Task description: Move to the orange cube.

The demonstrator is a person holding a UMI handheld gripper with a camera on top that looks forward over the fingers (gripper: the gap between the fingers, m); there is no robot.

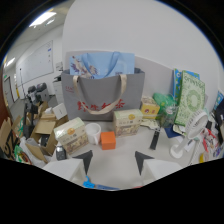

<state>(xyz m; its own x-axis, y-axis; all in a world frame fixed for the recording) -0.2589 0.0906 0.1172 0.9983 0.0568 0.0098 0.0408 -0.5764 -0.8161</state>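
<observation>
Orange cube [107,140]: solid orange. Tote bag [103,95]: grey body, cream handles, red lettering on the front. Cup [93,133]: white. 2 cartons [72,135] [128,122]: cream with green and yellow print. Remote [155,138]: black. Fan [192,131]: white. Flat packet [190,97]: green with a pale pattern. Table [125,155]: light grey. Fingers [84,161]: dark grey.

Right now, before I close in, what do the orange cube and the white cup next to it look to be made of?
Orange cube: matte, evenly coloured faces with soft edges, likely foam or painted wood; I can't tell which. White cup: thin-walled, dull white, probably paper or plastic. Both stand beyond the open gripper, in front of the grey tote bag, which looks like fabric.
</observation>
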